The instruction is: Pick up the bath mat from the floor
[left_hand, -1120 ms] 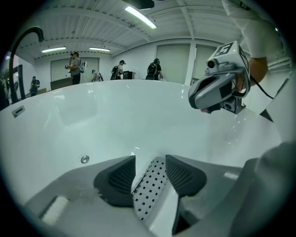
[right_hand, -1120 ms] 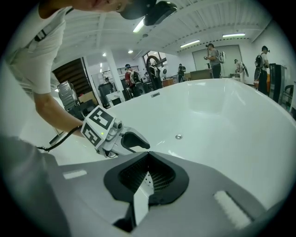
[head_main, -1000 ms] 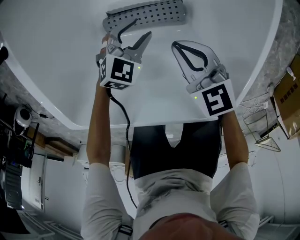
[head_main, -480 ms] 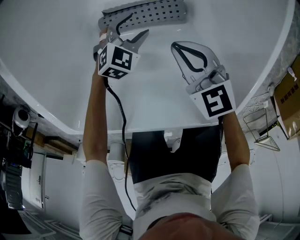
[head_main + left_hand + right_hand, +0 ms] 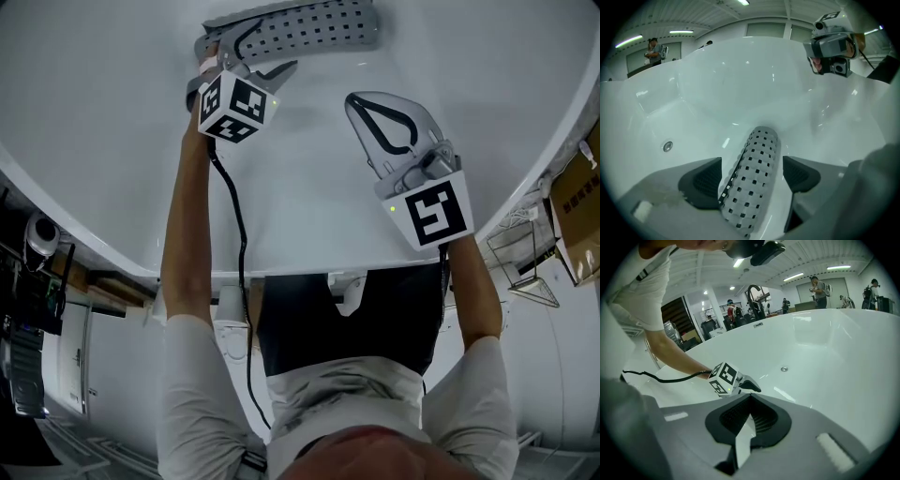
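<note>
A grey bath mat (image 5: 328, 23) with rows of square holes lies rolled up on the white tub floor at the far end. In the left gripper view the bath mat (image 5: 759, 140) runs lengthwise between my jaws. My left gripper (image 5: 279, 42) reaches over the mat's left end, and its jaws are opening; the left pad (image 5: 704, 180) sits close against the mat's edge, while the right pad (image 5: 799, 173) stands apart from it. My right gripper (image 5: 352, 97) hovers over bare tub floor to the right of the mat, shut with nothing in it (image 5: 750, 395).
Everything sits inside a white bathtub (image 5: 112, 141) with a round metal fitting (image 5: 668, 146) in its wall. A black cable (image 5: 234, 216) trails from the left gripper along the arm. A cardboard box (image 5: 577, 202) and a wire rack (image 5: 525, 272) stand outside the rim at right.
My left gripper has moved forward onto the mat's left end and its jaws have spread wider. The right gripper has drifted slightly back and to the right, still shut.
</note>
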A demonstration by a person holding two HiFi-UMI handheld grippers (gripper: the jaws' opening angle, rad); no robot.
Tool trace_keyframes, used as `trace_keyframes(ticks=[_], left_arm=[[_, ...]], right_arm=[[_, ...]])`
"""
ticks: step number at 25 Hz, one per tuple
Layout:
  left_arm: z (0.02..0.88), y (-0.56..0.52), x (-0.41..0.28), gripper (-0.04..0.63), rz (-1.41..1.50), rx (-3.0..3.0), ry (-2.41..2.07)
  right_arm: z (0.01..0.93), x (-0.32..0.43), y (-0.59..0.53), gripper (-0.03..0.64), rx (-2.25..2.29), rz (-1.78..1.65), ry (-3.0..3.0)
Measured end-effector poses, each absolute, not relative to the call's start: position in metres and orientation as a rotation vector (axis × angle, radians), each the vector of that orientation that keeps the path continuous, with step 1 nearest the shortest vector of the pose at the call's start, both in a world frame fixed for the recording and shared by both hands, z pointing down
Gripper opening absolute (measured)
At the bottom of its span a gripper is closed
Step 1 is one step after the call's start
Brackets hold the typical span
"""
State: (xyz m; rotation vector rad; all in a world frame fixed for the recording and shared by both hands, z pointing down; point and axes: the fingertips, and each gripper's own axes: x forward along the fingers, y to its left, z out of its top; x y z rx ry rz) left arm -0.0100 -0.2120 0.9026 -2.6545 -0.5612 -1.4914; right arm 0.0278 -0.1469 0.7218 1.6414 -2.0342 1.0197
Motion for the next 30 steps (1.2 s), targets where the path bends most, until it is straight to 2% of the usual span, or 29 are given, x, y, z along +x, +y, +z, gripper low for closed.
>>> trace_keyframes(ticks=[17, 30], left_arm=[[0.967, -0.216, -0.020, 0.532, -1.574, -2.497, -0.637], [1.009, -0.213, -0.022, 0.577, -1.627, -2.363, -0.692]], right_arm=[[0.738, 0.022, -0.138, 0.002, 1.607, 1.107, -2.032], [0.743, 0.024, -0.132, 0.003, 1.613, 1.131, -2.033]])
